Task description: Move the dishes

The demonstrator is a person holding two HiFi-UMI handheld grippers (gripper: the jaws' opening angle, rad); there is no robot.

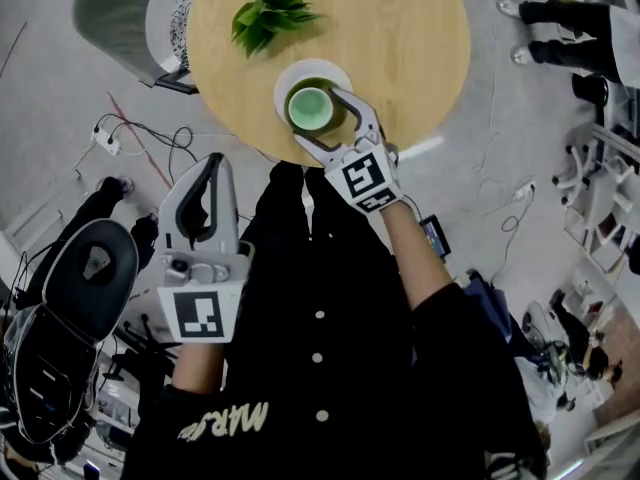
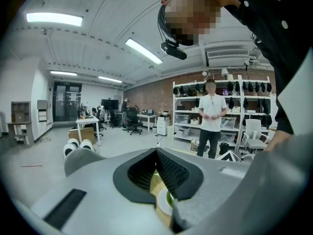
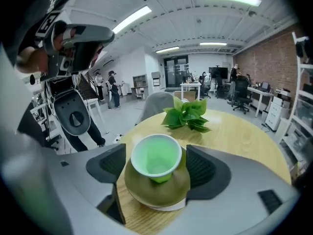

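Head view: a round, light wooden bench [image 1: 400, 28] carried a sprig of green leaves [image 1: 270, 10] toward its far side and a stack of dishes close to its near edge.
Dishes: a pale green plastic cup [image 1: 309, 108] stood upright inside an olive-green round bowl [image 3: 156, 192], which sat on a white round plate [image 1: 300, 71]. The leaves lay just beyond the plate.
Right gripper [image 1: 318, 116]: reached in over the near edge of the bench, jaws spread wide to either side of the bowl and cup.
Right gripper view: the black ribbed pads [image 3: 201, 168] flanked the stack and neither touched the cup. Contact with the bowl's wall could not be determined. Nothing was gripped.
Left gripper [image 1: 212, 165]: held off the bench, beside the person's black buttoned garment [image 1: 320, 298].
Left gripper view: the jaw tips met with nothing between them. A sliver of plate and bench showed below.
Surroundings: a person in a white top [image 2: 212, 112] stood before white shelving [image 2: 234, 106].
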